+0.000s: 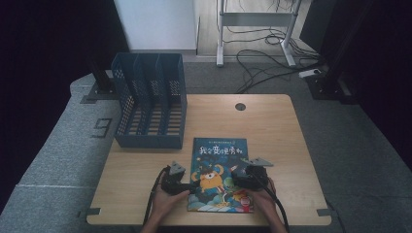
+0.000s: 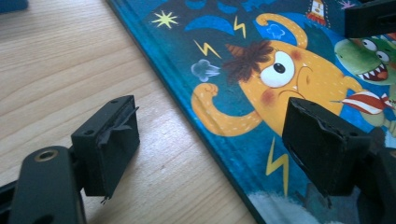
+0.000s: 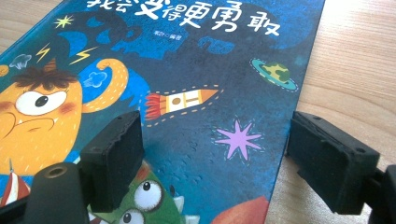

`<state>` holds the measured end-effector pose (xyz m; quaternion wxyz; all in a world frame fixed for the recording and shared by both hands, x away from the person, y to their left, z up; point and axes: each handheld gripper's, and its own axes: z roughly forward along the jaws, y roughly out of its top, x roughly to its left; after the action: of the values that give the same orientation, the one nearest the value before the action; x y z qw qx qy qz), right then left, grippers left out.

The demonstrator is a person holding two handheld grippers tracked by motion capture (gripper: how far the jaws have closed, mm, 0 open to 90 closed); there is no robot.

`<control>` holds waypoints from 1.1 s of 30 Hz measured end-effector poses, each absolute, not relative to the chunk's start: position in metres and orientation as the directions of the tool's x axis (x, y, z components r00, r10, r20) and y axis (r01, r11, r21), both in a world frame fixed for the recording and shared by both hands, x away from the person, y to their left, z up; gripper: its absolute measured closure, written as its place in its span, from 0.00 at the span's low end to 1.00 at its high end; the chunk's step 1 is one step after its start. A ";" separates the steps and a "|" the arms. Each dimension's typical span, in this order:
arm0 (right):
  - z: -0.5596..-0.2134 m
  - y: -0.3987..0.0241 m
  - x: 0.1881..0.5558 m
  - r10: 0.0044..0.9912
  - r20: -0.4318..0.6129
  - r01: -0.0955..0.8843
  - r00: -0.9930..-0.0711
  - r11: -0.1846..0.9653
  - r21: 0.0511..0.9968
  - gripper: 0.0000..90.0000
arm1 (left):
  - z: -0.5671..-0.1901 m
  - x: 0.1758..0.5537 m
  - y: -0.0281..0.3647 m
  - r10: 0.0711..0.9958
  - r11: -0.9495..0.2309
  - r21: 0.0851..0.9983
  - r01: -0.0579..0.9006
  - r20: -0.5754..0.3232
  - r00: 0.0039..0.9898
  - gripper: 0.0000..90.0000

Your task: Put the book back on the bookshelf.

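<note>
A blue picture book (image 1: 219, 174) with an orange one-eyed monster on its cover lies flat near the table's front edge. My left gripper (image 1: 180, 183) sits at the book's left edge, jaws wide apart. In the left gripper view one jaw hangs over bare wood and the other over the cover (image 2: 261, 88), with the book's edge running between them. My right gripper (image 1: 243, 178) stands open over the book's right side. In the right gripper view its jaws straddle the book's right edge (image 3: 280, 154). Neither pair of pads presses on the book.
A blue slotted file rack (image 1: 149, 99) stands at the table's back left. A round cable hole (image 1: 240, 106) sits near the wooden table's (image 1: 272, 131) far edge. Cables and a desk frame lie on the floor beyond.
</note>
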<state>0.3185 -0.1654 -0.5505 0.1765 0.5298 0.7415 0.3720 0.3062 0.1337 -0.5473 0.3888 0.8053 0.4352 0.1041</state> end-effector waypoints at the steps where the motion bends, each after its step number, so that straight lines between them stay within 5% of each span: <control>1: -0.550 -0.165 0.319 0.917 0.134 0.655 -0.376 0.161 0.738 0.20 | -0.547 0.306 0.133 0.781 -0.320 0.718 0.619 -0.170 0.601 0.21; 33: -0.547 -0.171 0.318 0.915 0.189 0.676 -0.357 0.113 0.728 0.26 | -0.548 0.301 0.116 0.749 -0.360 0.716 0.598 -0.160 0.643 0.21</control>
<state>0.3182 -0.1709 -0.5466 0.1560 0.5453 0.7295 0.3824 0.3012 0.1157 -0.5475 0.3883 0.8189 0.4113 0.0971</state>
